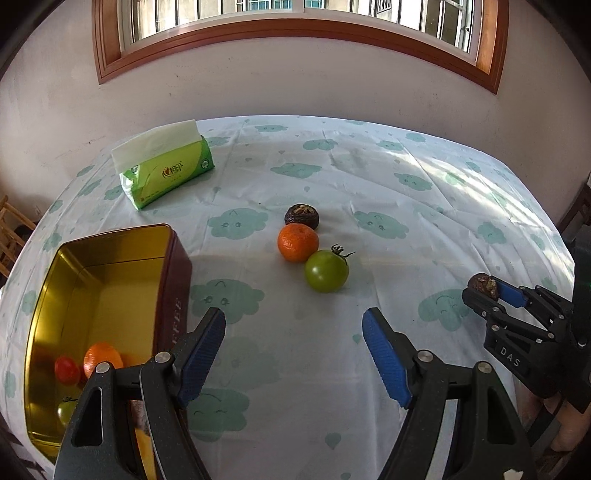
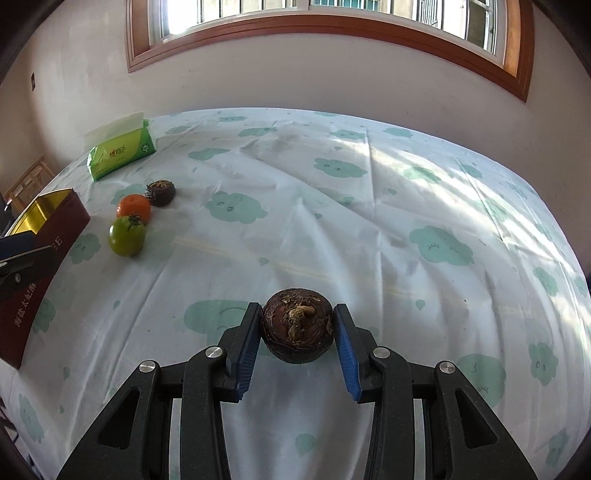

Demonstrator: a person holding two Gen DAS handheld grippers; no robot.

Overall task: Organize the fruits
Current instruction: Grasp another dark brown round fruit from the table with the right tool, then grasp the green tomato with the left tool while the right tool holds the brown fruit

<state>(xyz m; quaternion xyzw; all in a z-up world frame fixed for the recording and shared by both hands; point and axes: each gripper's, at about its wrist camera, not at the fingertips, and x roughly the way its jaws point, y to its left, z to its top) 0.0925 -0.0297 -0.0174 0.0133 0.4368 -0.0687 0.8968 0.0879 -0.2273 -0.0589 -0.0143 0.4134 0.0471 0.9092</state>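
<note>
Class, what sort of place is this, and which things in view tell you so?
Probably a room in a home: a table under a cloud-print cloth, a wood-framed window in a plain wall, and a tissue pack beside fruit.

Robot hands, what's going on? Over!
Right gripper shut on brown fruit. Left gripper open, empty. Tin holds some fruit. Path clear.

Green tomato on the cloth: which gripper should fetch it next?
Left. The left gripper is open and empty, with the green tomato just ahead and the tin beside it. The right gripper is shut on a brown water chestnut.
</note>
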